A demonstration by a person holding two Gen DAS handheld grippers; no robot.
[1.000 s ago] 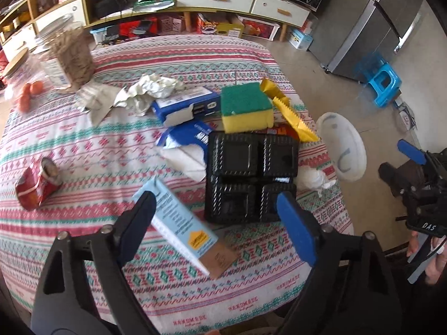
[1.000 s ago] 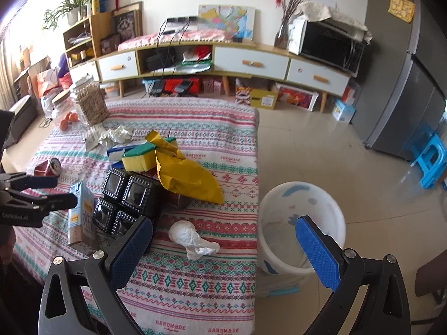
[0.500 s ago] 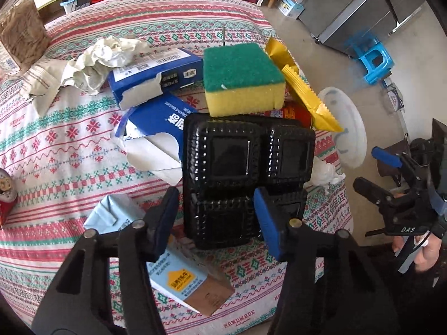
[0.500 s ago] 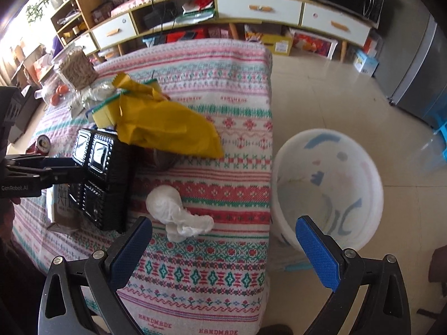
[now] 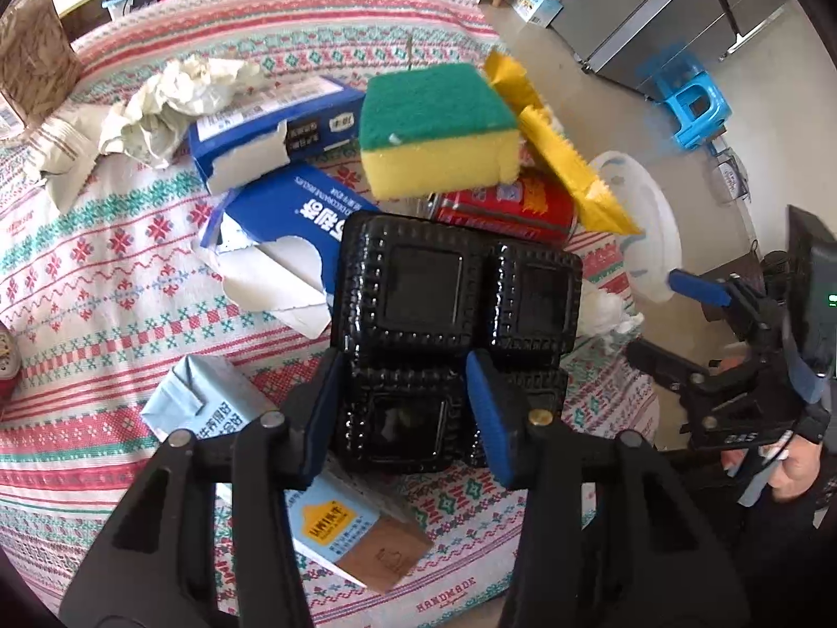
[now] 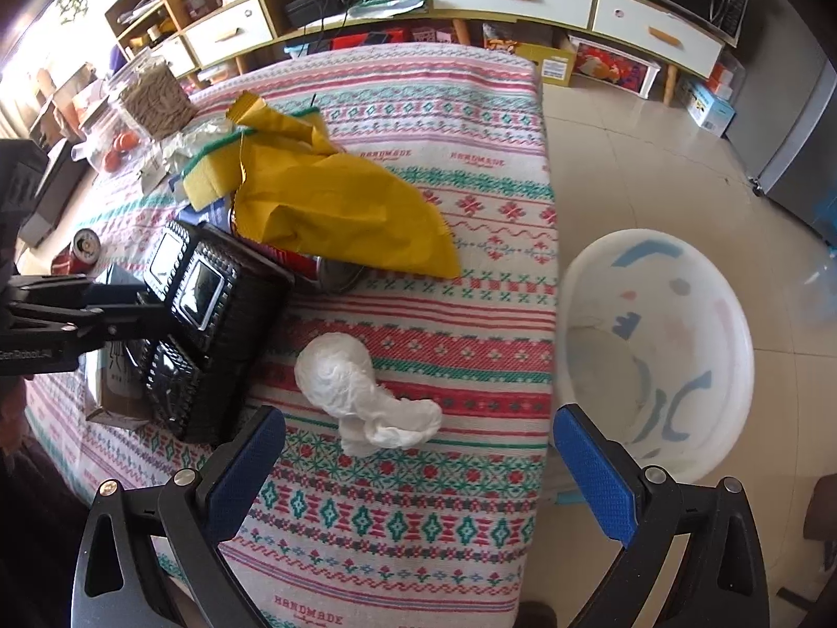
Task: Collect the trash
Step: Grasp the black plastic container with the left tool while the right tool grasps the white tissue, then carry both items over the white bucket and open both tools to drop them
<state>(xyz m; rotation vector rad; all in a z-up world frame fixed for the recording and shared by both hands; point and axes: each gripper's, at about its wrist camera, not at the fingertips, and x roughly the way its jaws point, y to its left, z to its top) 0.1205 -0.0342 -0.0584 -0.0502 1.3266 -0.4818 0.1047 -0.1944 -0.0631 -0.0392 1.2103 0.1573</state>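
A table draped in a patterned cloth (image 6: 418, 120) fills both views, and a white plastic tub (image 6: 659, 350) is seen on the tiled floor just off its right edge. Most of the trash is gathered on the cloth. A black plastic tray (image 5: 455, 309) with four square cells lies near the front edge, partly over a pale blue carton (image 5: 209, 408). Behind the tray, two torn blue boxes (image 5: 272, 131) are stacked loosely, and a green-and-yellow sponge (image 5: 439, 125) is propped on top of the pile. A yellow wrapper (image 6: 335, 204) is spread over a red can (image 5: 502, 209) lying on its side. Crumpled paper (image 5: 178, 99) is seen farther back. A second crushed red can (image 6: 78, 254) lies apart, toward the left edge. A wad of white tissue (image 6: 355, 387) rests alone on the cloth, between the tray and the tub.

The left gripper (image 5: 405, 411) is pointed steeply down at the tray; its jaws have just been closing, and the tray's near left cell is now set between the blue pads, which appear pressed against its sides. The right gripper (image 6: 418, 466) is held wide open above the cloth edge, with the tissue just beyond its fingertips and nothing between its jaws.
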